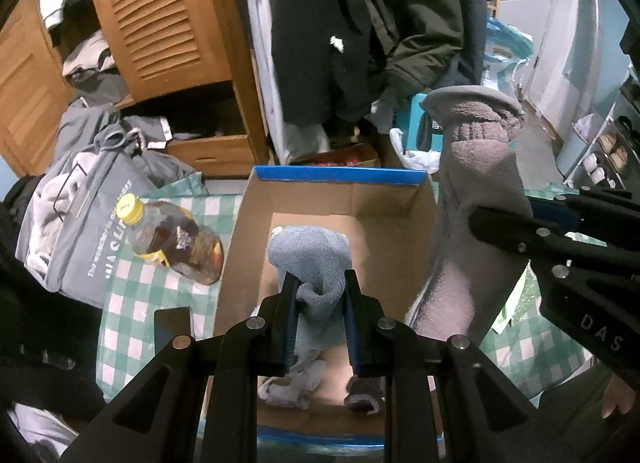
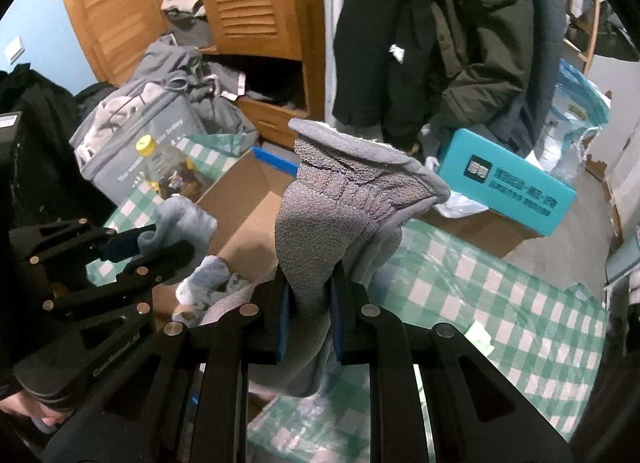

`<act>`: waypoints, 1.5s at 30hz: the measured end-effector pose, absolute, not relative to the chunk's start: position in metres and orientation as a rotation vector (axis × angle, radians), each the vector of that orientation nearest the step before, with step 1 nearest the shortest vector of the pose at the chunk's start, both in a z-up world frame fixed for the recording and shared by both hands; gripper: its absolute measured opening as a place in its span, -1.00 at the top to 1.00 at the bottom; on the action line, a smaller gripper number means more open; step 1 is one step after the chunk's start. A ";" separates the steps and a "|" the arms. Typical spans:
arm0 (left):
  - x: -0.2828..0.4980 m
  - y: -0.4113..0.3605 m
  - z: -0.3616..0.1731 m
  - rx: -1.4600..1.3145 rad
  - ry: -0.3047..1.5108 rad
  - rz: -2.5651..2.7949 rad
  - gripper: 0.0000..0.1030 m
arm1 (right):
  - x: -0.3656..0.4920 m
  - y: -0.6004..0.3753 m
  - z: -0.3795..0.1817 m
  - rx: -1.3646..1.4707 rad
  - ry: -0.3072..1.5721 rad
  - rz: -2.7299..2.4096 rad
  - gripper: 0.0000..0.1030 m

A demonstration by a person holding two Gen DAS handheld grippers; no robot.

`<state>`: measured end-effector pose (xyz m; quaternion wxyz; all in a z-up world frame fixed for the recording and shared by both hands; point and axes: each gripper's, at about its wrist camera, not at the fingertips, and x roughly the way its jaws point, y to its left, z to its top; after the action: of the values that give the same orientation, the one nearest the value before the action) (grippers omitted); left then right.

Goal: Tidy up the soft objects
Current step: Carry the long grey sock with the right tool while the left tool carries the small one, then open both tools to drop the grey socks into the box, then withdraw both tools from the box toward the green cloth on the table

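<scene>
Gripping a blue sock [image 1: 310, 263], the left gripper [image 1: 320, 303] hangs directly over the open box [image 1: 340, 175]. The right gripper [image 2: 308, 303], its fingers pinched on a grey slipper [image 2: 332, 215] standing upright, is beside the box's right wall, farther out.

The left wrist camera sits just behind its own fingers, tilted steeply down into the cardboard box [image 1: 352, 199], very near; the right wrist camera looks down from the box's right side, over the checked cloth [image 2: 500, 295]; both face the wooden wardrobe [image 1: 160, 15] and hanging coats [image 2: 460, 43]; each catches the other's gripper at its edge, and both share the box and bottle [image 1: 176, 239].
</scene>
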<state>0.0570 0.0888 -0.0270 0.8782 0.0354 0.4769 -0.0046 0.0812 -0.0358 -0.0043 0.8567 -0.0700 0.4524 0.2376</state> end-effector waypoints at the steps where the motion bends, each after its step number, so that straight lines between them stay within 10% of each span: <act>1: 0.057 0.091 -0.028 0.072 0.996 -0.006 0.61 | 0.082 -0.032 -0.006 -0.148 0.954 0.505 0.71; 21: 0.063 0.111 -0.056 0.073 1.064 0.045 0.57 | 0.098 0.008 -0.041 -0.187 1.055 0.537 0.67; 31: 0.063 0.109 -0.052 0.081 1.041 0.063 0.10 | 0.098 0.006 -0.046 -0.202 1.074 0.495 -0.09; 45: 0.063 0.091 -0.046 0.119 1.031 0.044 -0.21 | 0.100 -0.027 -0.037 -0.157 1.051 0.412 -0.26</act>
<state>0.0631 0.0909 -0.0459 0.8682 0.0566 0.4925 0.0211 0.1001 -0.0274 -0.0374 0.8419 -0.0744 0.4977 0.1949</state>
